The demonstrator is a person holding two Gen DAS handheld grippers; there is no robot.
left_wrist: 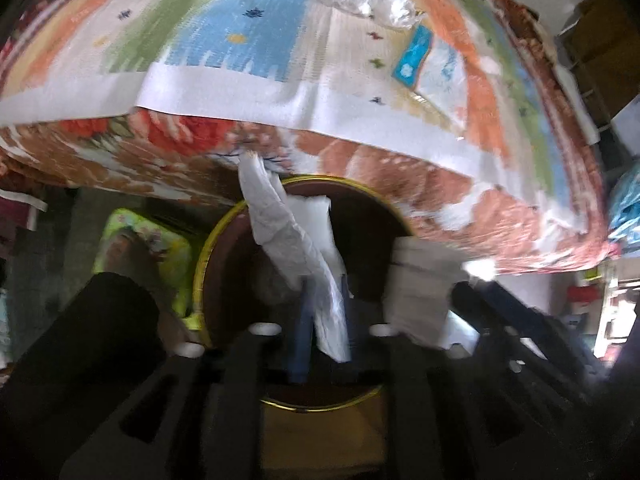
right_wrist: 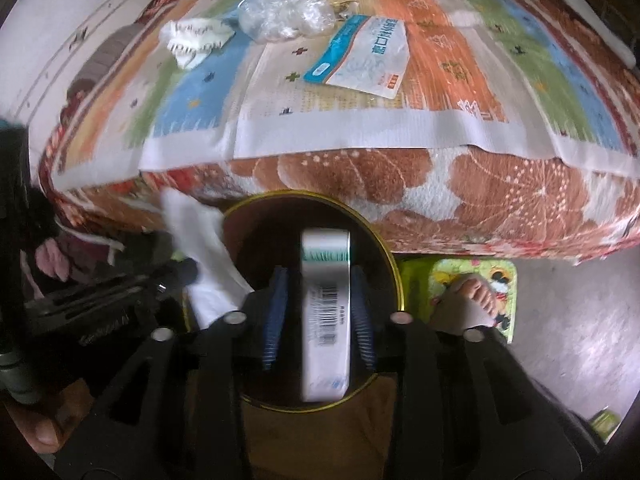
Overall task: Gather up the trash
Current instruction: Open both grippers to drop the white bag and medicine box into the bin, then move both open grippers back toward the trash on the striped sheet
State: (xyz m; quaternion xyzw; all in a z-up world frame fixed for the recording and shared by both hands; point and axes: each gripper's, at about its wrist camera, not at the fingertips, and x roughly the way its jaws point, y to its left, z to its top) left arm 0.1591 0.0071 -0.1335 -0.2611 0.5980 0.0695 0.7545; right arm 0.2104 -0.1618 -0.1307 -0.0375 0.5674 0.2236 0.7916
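A round brown bin with a gold rim (left_wrist: 200, 276) (right_wrist: 394, 264) stands on the floor against the bed. My left gripper (left_wrist: 324, 312) is shut on a white crumpled wrapper (left_wrist: 296, 248) and holds it over the bin. My right gripper (right_wrist: 318, 304) holds a white box with a barcode (right_wrist: 326, 312) between its blue pads (right_wrist: 276, 320), over the bin's mouth. The box also shows at the right of the left wrist view (left_wrist: 420, 292). On the bed lie a crumpled paper (right_wrist: 196, 40), a clear plastic wad (right_wrist: 284, 16) and a blue-and-white packet (right_wrist: 364, 52).
The bed (right_wrist: 400, 184) with its striped mat (right_wrist: 460, 68) fills the upper half. A green floor mat (right_wrist: 488, 280) with a bare foot (right_wrist: 468, 304) on it lies right of the bin. Dark clutter (right_wrist: 100, 300) sits left of the bin.
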